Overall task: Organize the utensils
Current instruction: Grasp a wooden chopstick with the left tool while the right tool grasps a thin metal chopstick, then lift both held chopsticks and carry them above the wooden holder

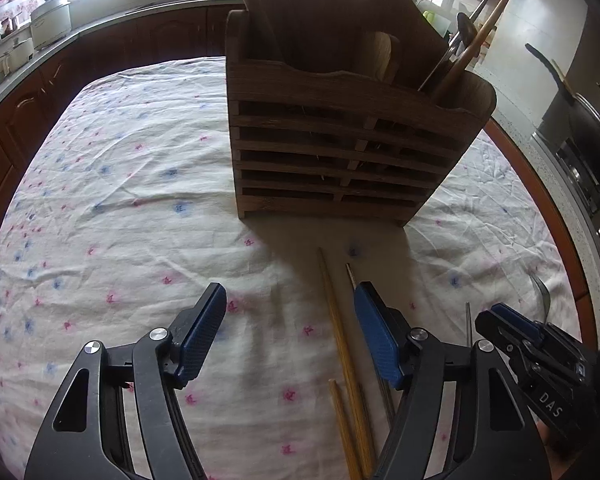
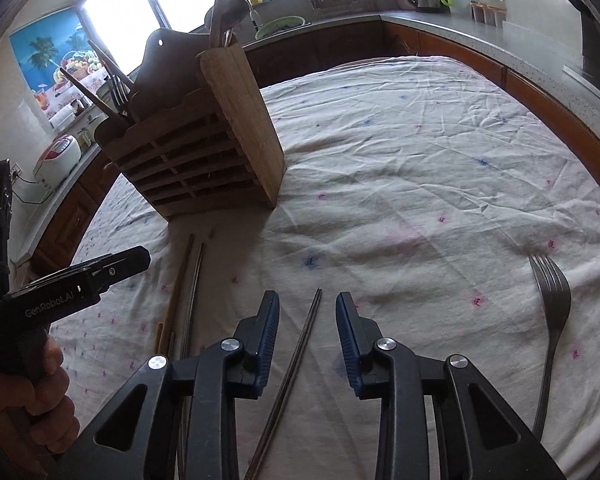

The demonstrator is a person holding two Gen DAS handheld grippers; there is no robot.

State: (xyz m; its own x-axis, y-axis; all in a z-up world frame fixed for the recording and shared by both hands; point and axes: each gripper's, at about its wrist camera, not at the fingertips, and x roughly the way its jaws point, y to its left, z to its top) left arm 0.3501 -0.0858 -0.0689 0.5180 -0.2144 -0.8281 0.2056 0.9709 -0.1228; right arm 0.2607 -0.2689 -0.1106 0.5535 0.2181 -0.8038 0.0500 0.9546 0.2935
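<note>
A slatted wooden utensil holder (image 1: pixel 340 136) stands on the clothed table, with spoons and chopsticks in it; it also shows in the right wrist view (image 2: pixel 204 148). My left gripper (image 1: pixel 290 300) is open and empty above the cloth, with wooden chopsticks (image 1: pixel 342 340) lying just inside its right finger. My right gripper (image 2: pixel 308 304) is open, its fingers on either side of a metal chopstick pair (image 2: pixel 296 364) on the cloth. A metal fork (image 2: pixel 552 320) lies to its right. More chopsticks (image 2: pixel 188 292) lie to its left.
The table wears a white cloth with pink and blue flowers (image 1: pixel 120 220). A kitchen counter (image 2: pixel 460 28) with a kettle and jars runs behind. A dark wok (image 1: pixel 592 132) sits on the stove at the right. The right gripper shows in the left wrist view (image 1: pixel 512 332).
</note>
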